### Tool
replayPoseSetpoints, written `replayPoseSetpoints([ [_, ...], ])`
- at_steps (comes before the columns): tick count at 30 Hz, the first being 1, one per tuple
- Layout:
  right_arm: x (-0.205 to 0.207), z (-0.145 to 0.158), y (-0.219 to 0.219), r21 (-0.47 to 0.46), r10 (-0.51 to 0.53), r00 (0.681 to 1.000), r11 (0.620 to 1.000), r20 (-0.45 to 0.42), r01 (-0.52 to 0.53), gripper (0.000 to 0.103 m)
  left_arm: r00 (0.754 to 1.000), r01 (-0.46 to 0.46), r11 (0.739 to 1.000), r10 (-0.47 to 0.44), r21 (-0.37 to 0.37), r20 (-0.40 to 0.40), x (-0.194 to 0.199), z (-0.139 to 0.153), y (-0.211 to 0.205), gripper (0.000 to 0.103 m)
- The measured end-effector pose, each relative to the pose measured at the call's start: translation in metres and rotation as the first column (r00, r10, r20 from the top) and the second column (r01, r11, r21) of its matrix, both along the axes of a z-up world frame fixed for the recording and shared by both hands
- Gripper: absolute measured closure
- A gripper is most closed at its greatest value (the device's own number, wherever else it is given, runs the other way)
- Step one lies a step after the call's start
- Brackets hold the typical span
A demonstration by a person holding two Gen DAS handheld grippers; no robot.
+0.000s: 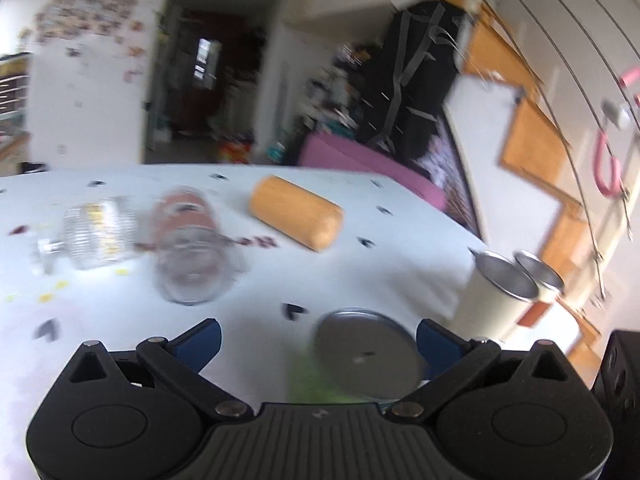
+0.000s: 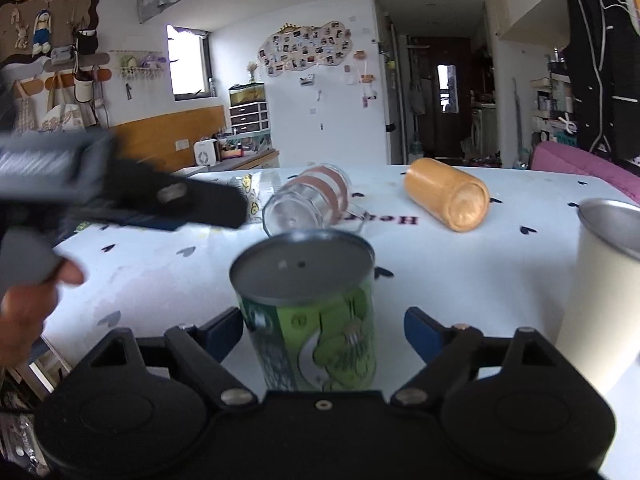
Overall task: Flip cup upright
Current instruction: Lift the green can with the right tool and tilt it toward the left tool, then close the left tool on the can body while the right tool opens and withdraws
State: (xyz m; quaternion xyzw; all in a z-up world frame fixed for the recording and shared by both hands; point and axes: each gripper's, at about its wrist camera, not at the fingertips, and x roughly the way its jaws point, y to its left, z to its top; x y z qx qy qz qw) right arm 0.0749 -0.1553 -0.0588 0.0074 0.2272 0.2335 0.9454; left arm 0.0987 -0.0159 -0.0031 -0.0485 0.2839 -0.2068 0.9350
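Observation:
A green cup (image 2: 316, 320) stands upside down on the white table (image 2: 500, 264), its metal base up; the left wrist view shows it too (image 1: 368, 354). My right gripper (image 2: 324, 330) is open, its blue fingers either side of the cup, not touching. My left gripper (image 1: 318, 340) is open just above and left of the cup; it appears blurred at the left of the right wrist view (image 2: 120, 196). A clear glass mug (image 2: 308, 204) (image 1: 192, 256), a ribbed glass (image 1: 100, 232) and a wooden cup (image 2: 448, 194) (image 1: 296, 212) lie on their sides.
A white metal-rimmed cup (image 2: 600, 280) stands upright at the table's right edge, close to my right gripper; the left wrist view shows it (image 1: 500, 296) with a second one (image 1: 540, 276) behind. A pink sofa (image 2: 580, 164) lies beyond the table.

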Motion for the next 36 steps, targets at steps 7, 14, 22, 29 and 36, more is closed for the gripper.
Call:
replayPoseSetpoints([
  [7,-0.019,-0.007,-0.002,-0.016,0.003,1.0,1.0,0.015,-0.003,0.025,0.998,0.064,0.986,-0.059,0.152,-0.032,0.024,-0.005,-0.051,0.002],
  [14,-0.043,-0.006,-0.006,-0.016,0.077,0.997,0.997,0.013,-0.077,0.05,0.994,0.078,0.963,-0.056,0.257,-0.092,0.036,-0.011,-0.06,0.018],
  [22,-0.025,-0.017,0.001,0.099,0.228,0.97,0.97,-0.082,-0.22,0.095,0.99,0.1,0.965,-0.073,0.243,-0.118,0.03,-0.011,-0.05,0.028],
  [29,-0.003,-0.023,-0.007,0.159,0.136,0.981,0.981,-0.135,-0.114,0.101,0.992,0.08,0.985,-0.064,0.152,-0.105,0.009,-0.006,-0.017,0.028],
  [36,0.005,-0.022,-0.015,0.203,0.079,0.983,0.978,-0.163,-0.045,0.101,0.994,0.021,0.993,-0.008,0.112,-0.108,-0.015,-0.018,0.019,0.028],
])
